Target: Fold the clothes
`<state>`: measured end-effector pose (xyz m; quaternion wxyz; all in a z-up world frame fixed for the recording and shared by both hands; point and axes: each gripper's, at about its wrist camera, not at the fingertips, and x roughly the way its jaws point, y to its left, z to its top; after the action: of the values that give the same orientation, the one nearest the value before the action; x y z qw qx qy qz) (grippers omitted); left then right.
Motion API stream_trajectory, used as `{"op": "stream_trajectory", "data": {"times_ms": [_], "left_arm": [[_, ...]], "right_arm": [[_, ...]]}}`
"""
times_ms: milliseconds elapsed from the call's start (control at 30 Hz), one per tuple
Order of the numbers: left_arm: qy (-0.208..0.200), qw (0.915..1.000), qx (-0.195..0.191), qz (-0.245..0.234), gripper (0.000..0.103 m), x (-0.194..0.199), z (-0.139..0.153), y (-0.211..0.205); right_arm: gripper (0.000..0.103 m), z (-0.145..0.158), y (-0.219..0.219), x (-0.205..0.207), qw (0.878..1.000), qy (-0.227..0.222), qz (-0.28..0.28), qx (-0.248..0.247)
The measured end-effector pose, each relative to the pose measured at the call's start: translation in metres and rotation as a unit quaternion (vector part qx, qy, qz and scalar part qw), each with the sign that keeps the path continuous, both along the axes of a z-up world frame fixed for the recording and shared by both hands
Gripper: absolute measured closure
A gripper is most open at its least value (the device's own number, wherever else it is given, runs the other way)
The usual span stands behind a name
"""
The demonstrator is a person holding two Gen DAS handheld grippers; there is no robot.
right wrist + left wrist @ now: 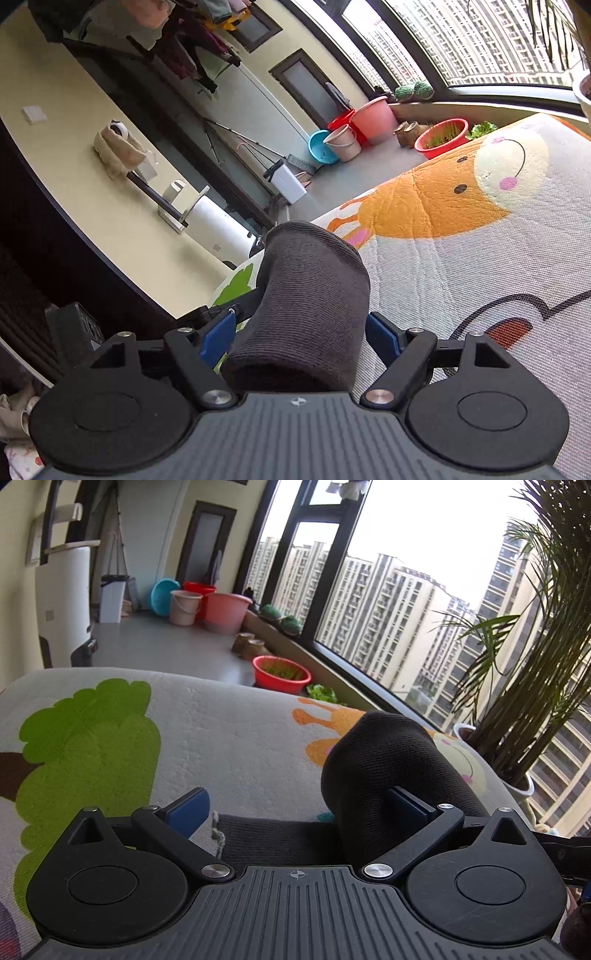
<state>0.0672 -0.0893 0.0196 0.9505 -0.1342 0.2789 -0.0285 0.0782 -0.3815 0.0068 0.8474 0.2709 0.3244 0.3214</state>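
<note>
A dark grey knit garment (pixel 388 760) is bunched into a rolled fold on the cartoon-print mat (pixel 229 731). In the left wrist view my left gripper (pixel 295 806) is open; the fold drapes over its right blue finger (pixel 408 805), and a flat dark layer of cloth lies between the jaws. In the right wrist view the same grey roll (pixel 310 306) stands up between the wide-spread blue fingers of my right gripper (pixel 301 334), which is open around it. The left gripper's black body (pixel 236 306) shows just left of the roll.
Beyond the mat (pixel 480 236) is a grey floor with a red basin of greens (pixel 281 674), pink and red buckets (pixel 225 611), a blue basin (pixel 164 596) and a white appliance (pixel 62 602). A tall potted palm (pixel 517 686) stands by the window at right.
</note>
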Motion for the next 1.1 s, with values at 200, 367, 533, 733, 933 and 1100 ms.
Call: {"op": "stream_trajectory", "data": {"times_ms": [200, 367, 533, 733, 933, 1100], "left_arm": [[0.011, 0.9998, 0.0, 0.014, 0.0, 0.0, -0.003, 0.009], [0.015, 0.9996, 0.01, 0.021, 0.0, -0.001, -0.004, 0.009], [0.021, 0.9995, 0.003, 0.023, 0.0, 0.0, -0.007, 0.012], [0.016, 0.9997, -0.013, 0.016, 0.0, 0.0, -0.011, 0.014], [0.002, 0.9997, -0.016, -0.02, 0.0, 0.001, -0.012, 0.003], [-0.018, 0.9988, -0.022, -0.039, 0.0, -0.003, -0.007, 0.0]], "right_arm": [[0.026, 0.002, 0.006, 0.003, 1.0, 0.009, -0.003, 0.008], [0.026, 0.003, 0.009, 0.006, 1.0, 0.018, -0.008, 0.011], [0.026, -0.002, 0.017, 0.009, 0.999, 0.028, -0.011, 0.015], [0.042, -0.006, 0.023, 0.011, 0.999, 0.044, -0.008, 0.008], [0.05, 0.009, 0.025, 0.003, 0.998, 0.006, -0.018, -0.053], [0.051, 0.021, 0.016, -0.005, 0.994, -0.027, -0.045, -0.094]]}}
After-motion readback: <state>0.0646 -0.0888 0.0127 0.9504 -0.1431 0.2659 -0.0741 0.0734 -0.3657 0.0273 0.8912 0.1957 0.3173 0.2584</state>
